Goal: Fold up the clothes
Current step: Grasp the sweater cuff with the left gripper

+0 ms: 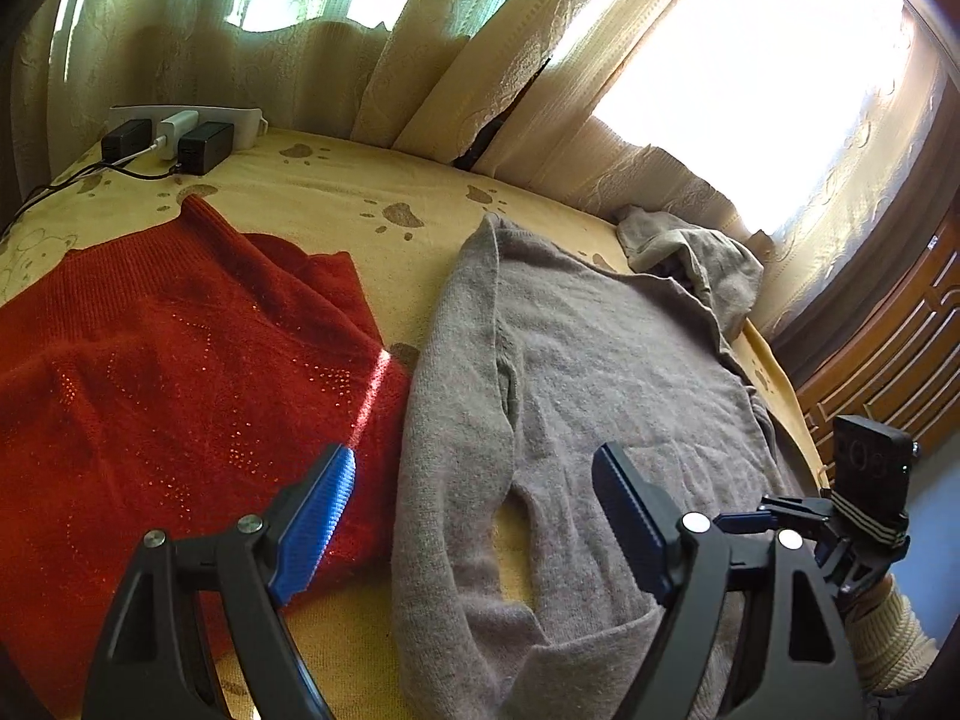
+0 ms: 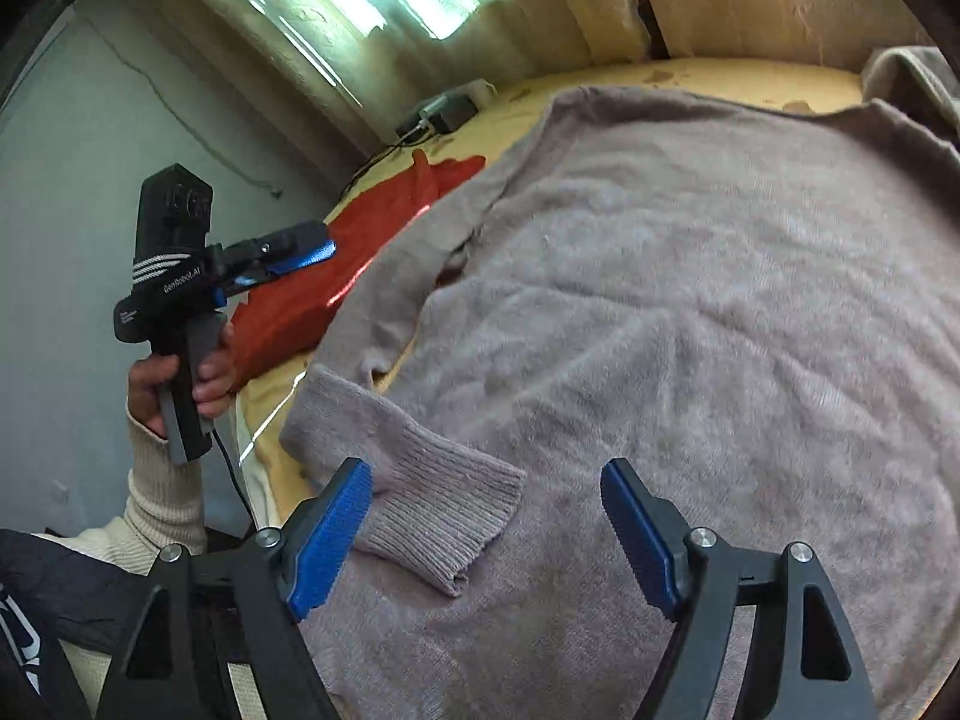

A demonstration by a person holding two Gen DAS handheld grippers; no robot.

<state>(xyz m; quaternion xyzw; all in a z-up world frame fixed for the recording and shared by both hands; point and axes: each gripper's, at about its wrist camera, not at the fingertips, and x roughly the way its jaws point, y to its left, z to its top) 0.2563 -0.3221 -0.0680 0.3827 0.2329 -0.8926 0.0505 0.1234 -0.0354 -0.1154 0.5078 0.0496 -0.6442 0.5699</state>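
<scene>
The yellow bedsheet (image 1: 372,180) held a grey sweater (image 2: 690,300); both the left gripper (image 1: 474,516) and right gripper (image 2: 486,528) hung apart, empty. Its folded cuff (image 2: 420,480) looked likely to slip open if pinched shallowly.

Red sweater (image 1: 150,372) cut off left.

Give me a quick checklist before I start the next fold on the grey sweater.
1. Left tongs open and holding nothing: ok.
2. Right tongs open and holding nothing: ok.
3. Grey sweater spread on the bed: ok, though wrinkled.
4. Sleeve cuff folded over the body, right in front of the right tongs: ok.
5. Far sleeve laid flat: not ok, it is bunched near the curtain.
6. Red sweater apart from the grey one: cannot tell, their edges meet.
</scene>
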